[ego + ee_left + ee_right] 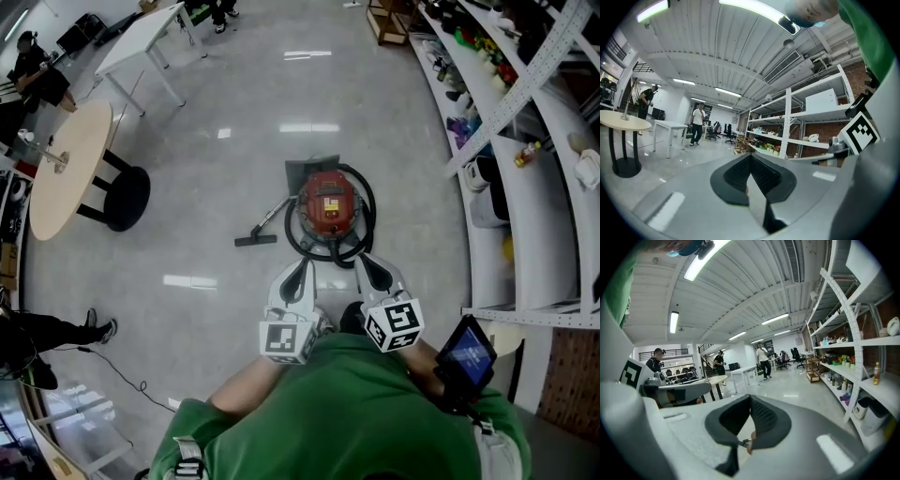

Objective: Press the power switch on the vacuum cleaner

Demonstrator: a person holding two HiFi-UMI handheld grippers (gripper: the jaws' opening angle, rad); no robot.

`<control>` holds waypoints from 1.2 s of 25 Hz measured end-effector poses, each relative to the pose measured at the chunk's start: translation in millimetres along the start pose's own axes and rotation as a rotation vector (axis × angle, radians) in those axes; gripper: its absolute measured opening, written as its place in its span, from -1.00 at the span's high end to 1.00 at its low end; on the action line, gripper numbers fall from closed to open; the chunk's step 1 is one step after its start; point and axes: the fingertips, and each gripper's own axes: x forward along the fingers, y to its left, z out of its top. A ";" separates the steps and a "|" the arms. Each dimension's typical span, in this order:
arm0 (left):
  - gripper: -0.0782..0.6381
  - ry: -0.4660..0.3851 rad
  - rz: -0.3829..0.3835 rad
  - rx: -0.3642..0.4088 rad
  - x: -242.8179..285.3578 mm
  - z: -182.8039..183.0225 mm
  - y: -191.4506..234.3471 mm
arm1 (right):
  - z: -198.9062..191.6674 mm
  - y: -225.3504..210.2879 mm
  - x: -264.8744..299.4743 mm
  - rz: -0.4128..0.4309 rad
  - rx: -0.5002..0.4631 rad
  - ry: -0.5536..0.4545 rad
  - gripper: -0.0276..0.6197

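A red canister vacuum cleaner (328,202) stands on the glossy grey floor, ringed by its black hose (367,217); its floor nozzle (255,240) lies to its left. I cannot make out the power switch at this size. My left gripper (298,274) and right gripper (374,270) are held side by side close to the person's chest, short of the vacuum and not touching it. Both are shut on nothing. The left gripper (750,161) and the right gripper (750,404) each show black pads meeting, and both views look level across the room, with no vacuum in them.
White shelving (525,141) full of small items runs along the right. A round wooden table (66,164) and a white table (150,37) stand at the left and far left. A thin cable (122,375) lies on the floor. People stand in the distance (697,123).
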 end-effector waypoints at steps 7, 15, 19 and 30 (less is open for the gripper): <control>0.76 0.010 0.017 -0.020 18.5 -2.2 26.2 | 3.1 -6.9 30.0 -0.012 -0.003 0.016 0.91; 0.76 0.044 0.045 -0.011 62.1 -7.5 46.3 | 3.2 -30.7 74.3 0.012 0.007 0.051 0.91; 0.76 0.067 0.044 -0.021 88.4 -11.7 53.4 | 2.9 -47.3 95.8 0.012 0.019 0.072 0.91; 0.76 0.168 0.044 -0.022 150.9 -42.1 69.2 | -11.2 -94.8 148.4 0.001 0.044 0.155 0.91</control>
